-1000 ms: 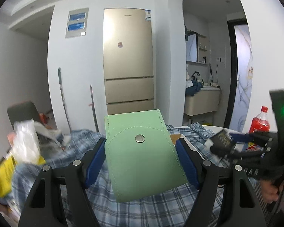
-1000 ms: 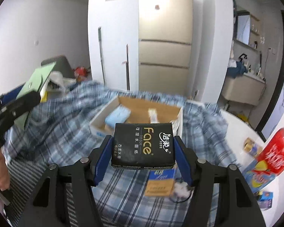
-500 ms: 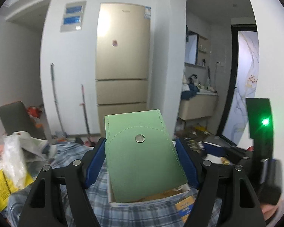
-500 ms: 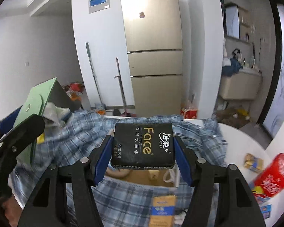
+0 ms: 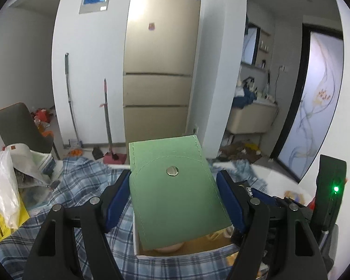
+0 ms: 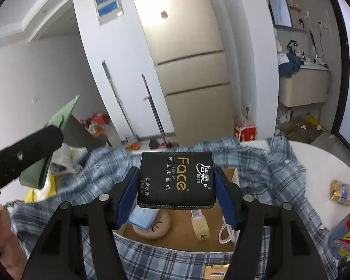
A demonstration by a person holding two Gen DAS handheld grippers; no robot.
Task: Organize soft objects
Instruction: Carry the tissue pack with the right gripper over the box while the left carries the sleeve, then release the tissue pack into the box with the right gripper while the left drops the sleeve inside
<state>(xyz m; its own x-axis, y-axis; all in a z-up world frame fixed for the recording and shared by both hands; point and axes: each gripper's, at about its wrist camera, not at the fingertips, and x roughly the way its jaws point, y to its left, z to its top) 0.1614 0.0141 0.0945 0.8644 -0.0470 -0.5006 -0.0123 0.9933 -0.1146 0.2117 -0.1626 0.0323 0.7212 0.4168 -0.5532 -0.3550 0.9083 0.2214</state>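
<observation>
Tissue pack, clamped in the right gripper, and green snap pouch, pinched by the left gripper, hang above the cardboard box; next, lower and release.

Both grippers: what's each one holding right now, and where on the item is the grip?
Left gripper clamps the green snap pouch by its two side edges. Right gripper clamps the black Face tissue pack across its two short ends.

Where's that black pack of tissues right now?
In the right wrist view the black tissue pack is clamped in the right tongs, held above the open cardboard box that sits on the blue checked cloth.
</observation>
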